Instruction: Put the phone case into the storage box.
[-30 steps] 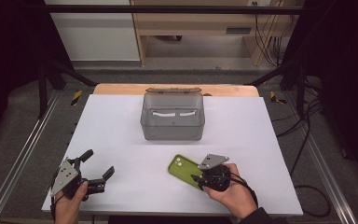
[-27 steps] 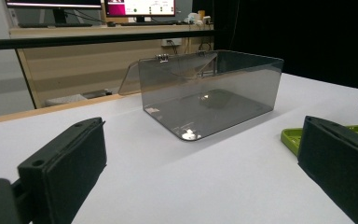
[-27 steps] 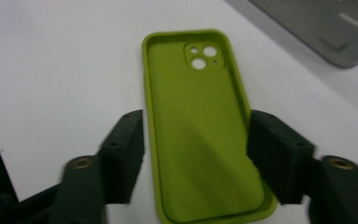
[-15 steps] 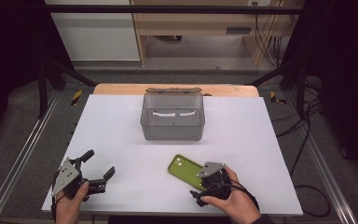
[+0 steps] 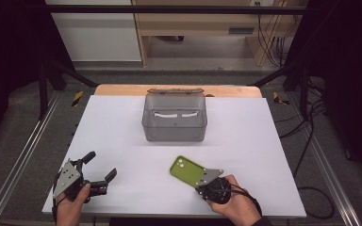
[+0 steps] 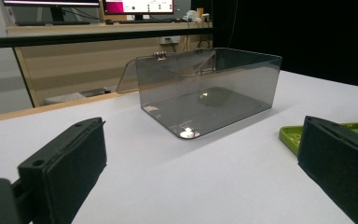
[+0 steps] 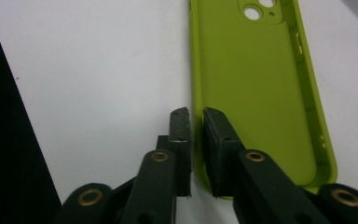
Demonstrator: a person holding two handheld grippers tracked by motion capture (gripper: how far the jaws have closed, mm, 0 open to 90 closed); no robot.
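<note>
At the near edge of the bench [image 5: 122,122], the right gripper [image 7: 195,116] had just closed its jaws onto the side wall of the green phone case [image 7: 256,88], which lay flat before the clear box [image 5: 174,117], readying a lift.

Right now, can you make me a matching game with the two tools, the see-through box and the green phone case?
Things:
1. left tool
2. right tool
3. clear grey plastic box
4. lime green rubber phone case

States:
A. lid tipped back
B. lies flat, inside facing up
C. jaws wide apart
D. jaws pinch a thin side wall

Pairs: 1-C, 2-D, 3-A, 4-B
</note>
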